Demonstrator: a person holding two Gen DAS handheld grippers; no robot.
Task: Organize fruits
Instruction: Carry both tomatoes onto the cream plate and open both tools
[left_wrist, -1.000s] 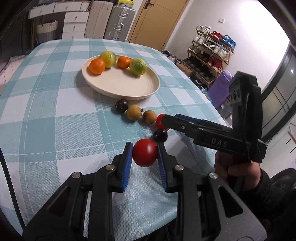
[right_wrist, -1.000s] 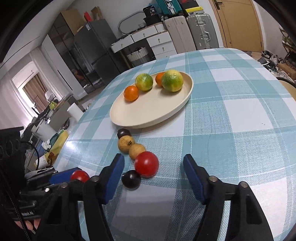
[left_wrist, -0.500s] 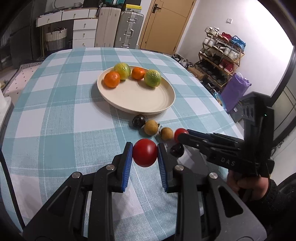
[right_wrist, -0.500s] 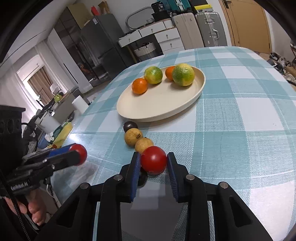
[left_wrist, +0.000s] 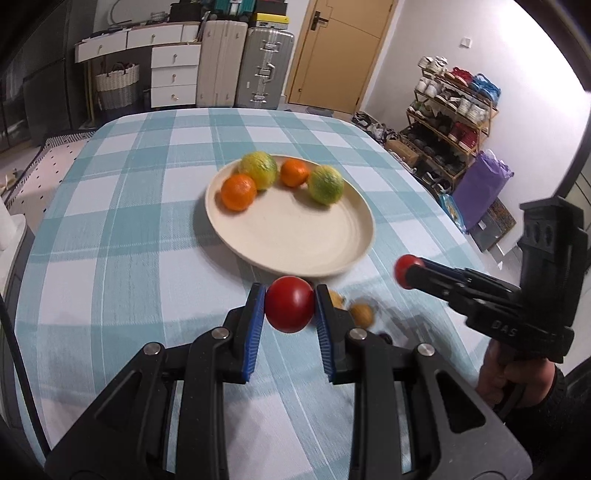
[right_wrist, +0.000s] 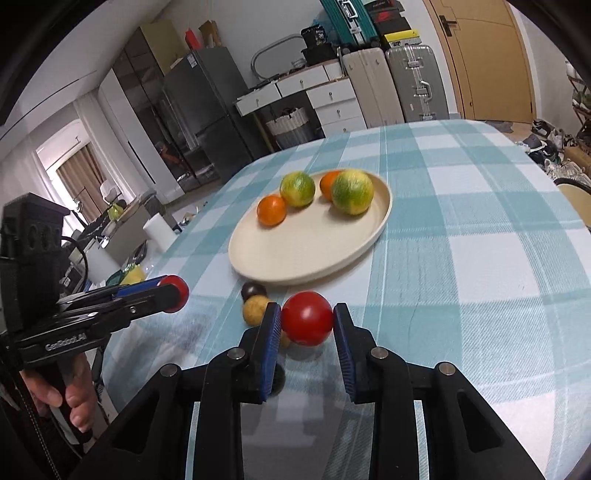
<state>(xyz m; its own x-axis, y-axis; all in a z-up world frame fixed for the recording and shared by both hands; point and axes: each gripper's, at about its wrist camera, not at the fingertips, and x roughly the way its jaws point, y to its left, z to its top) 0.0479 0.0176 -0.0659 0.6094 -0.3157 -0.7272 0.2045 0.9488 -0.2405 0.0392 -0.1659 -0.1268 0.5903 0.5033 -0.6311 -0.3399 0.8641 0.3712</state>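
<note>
One table (left_wrist: 110, 229) under a teal-and-white checked cloth fills both views, and on it sits one cream plate (left_wrist: 295, 243) carrying four citrus fruits: two yellow-green ones (left_wrist: 325, 184) and two oranges (left_wrist: 238, 192), all along its far side. Two hand-held grippers come next in size. The left gripper (left_wrist: 289, 309) is clamped on a red tomato (left_wrist: 289, 309), its blue pads pressing both sides, lifted above the cloth just short of the plate's near rim; seen from the right wrist camera, its body reads "GenRobot.AI" in white letters. The right gripper (right_wrist: 307, 318) has just closed, and a second red tomato (right_wrist: 307, 318) is pinched between its pads, near the cloth in front of the plate; from the left wrist camera its side shows the letters "DAS" (more may be hidden, I cannot tell). A hand (left_wrist: 517, 376) in a dark sleeve grips its handle. Smallest are the loose fruits between the plate and the grippers: two tan ones (right_wrist: 255, 309) and a dark round one (right_wrist: 252, 290) touching the first tan fruit, with another dark fruit (right_wrist: 277, 376) mostly hidden behind the right gripper's pad.
</note>
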